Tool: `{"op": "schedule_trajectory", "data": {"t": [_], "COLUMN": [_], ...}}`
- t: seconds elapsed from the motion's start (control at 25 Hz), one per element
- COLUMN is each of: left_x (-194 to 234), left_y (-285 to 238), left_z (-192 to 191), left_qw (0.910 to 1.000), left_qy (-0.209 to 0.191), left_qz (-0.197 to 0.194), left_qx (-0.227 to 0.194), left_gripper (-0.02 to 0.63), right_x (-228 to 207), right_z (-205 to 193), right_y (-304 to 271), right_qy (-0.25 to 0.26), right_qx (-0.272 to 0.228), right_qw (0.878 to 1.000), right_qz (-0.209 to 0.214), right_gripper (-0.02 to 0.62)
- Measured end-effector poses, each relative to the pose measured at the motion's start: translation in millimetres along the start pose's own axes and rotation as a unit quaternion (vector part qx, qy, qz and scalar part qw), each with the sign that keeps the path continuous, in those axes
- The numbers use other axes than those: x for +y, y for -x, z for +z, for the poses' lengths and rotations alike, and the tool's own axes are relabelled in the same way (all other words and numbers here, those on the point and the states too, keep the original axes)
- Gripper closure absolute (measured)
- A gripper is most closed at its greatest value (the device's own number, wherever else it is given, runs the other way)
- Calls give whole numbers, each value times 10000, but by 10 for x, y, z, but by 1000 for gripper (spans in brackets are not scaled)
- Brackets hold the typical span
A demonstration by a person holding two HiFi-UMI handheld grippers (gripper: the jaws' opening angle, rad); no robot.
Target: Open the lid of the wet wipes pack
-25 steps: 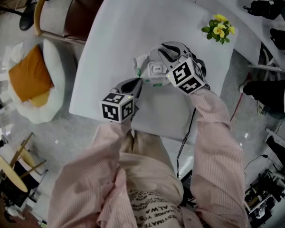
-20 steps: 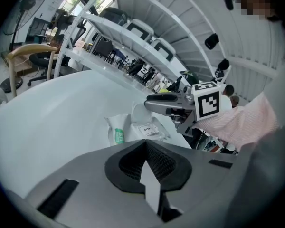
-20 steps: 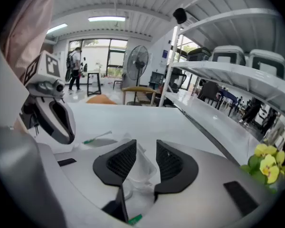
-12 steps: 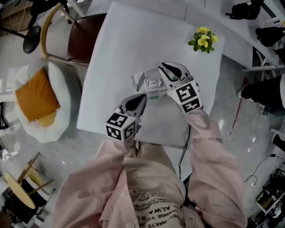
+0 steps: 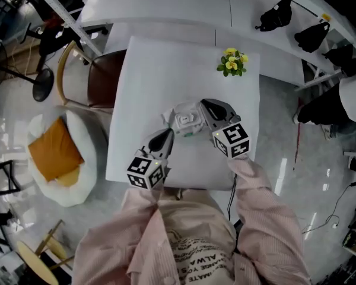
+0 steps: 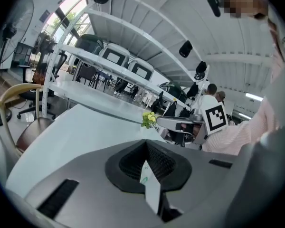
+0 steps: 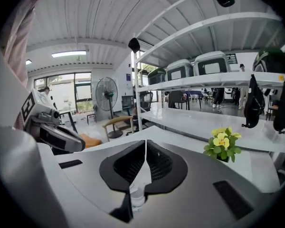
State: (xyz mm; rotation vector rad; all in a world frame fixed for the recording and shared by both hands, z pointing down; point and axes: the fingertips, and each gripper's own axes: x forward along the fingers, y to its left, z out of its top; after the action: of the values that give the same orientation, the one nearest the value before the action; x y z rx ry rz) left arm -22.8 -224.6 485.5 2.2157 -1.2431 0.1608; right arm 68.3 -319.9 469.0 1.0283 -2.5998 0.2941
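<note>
The wet wipes pack [image 5: 173, 114] hangs in the air above the white table [image 5: 148, 76], strung between the two sets of jaws with its lid [image 5: 184, 123] facing up. The left gripper [image 5: 165, 135] has its jaws pressed together on a thin white, green-printed edge of the pack, which sticks out just ahead of the jaw tips. The right gripper [image 5: 206, 108] has just been closing its jaws, and they now pinch a thin white strip of the pack with a clear lump just beneath the tips. Whether that strip is the lid's tab or only wrapper I cannot tell. The step in hand looks like getting the lid up. To do that well, the left jaws should serve as the anchor and hold the far edge steady, not pull. The right jaws should be on the lid's free lip, not the film. If they have caught the film, let go and take the lip. Then peel up and back toward the hinge in a slow arc, since a sharp tug could tear the wrapper or slip the pack out of the left jaws.
</note>
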Motion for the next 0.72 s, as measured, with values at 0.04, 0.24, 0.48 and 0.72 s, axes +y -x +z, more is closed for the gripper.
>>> {"op": "schedule_trajectory", "data": {"t": [0.04, 0.24, 0.48, 0.72], "left_x": [-2, -41, -154, -227], "left_y": [25, 171, 303, 452], "left_z": [64, 359, 630, 879], "left_qw": [10000, 9988, 9965, 9927], "left_qy": [-50, -354, -590, -793], "left_qz": [2, -19, -47, -31], "left_qx": [-64, -346, -597, -912], "left_gripper": [606, 606, 606, 606], "right_x": [-8, 13, 97, 75], "right_z": [34, 194, 377, 581], "right_y": [62, 378, 692, 973], "right_qy": [-45, -315, -642, -840], "right_qx": [-61, -363, -720, -1160], "right_qw": [10000, 9986, 9948, 9882], "right_qz": [-44, -230, -327, -550], "right_gripper": [588, 594, 595, 595]}}
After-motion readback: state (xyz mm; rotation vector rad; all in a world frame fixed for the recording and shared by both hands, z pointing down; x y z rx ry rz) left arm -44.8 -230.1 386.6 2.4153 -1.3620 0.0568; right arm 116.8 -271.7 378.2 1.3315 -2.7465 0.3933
